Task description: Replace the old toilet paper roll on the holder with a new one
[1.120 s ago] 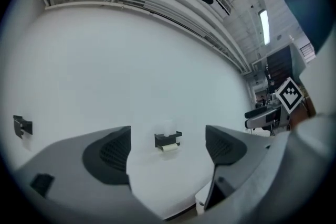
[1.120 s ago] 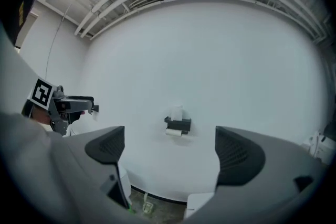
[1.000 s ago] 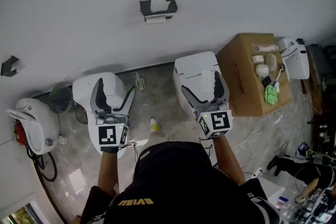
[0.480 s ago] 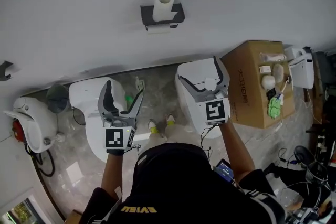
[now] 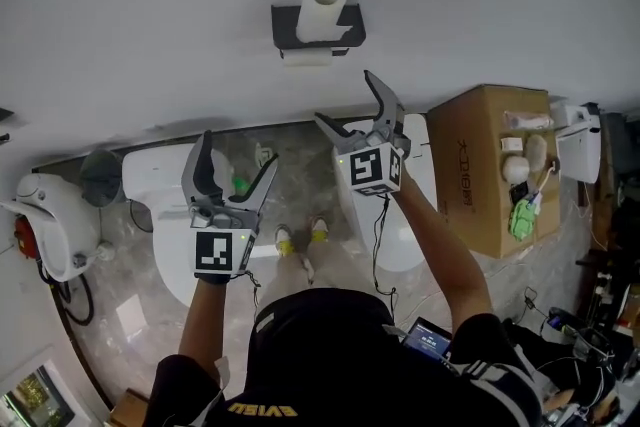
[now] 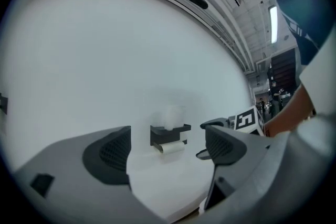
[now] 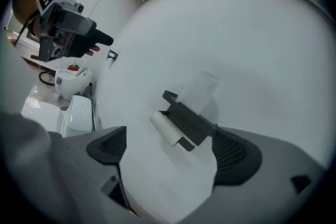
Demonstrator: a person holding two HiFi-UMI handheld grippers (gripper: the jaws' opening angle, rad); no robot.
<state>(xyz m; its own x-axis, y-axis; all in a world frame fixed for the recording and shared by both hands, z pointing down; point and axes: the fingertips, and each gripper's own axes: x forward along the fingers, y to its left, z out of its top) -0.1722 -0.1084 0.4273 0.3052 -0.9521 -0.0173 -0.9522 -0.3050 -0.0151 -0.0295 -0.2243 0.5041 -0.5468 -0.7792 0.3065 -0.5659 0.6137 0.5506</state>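
Right claw (image 5: 345,98) and left claw (image 5: 240,150), both released and empty, face the wall holder (image 5: 285,20); approach step, likely next grasping the depleted old roll (image 5: 307,58).

A black holder (image 5: 285,23) is fixed to the white wall (image 5: 150,15). The new roll (image 5: 322,11), full and white, stands upright on its top shelf. The old roll (image 5: 307,56), thin and nearly spent, hangs horizontally just beneath the shelf.
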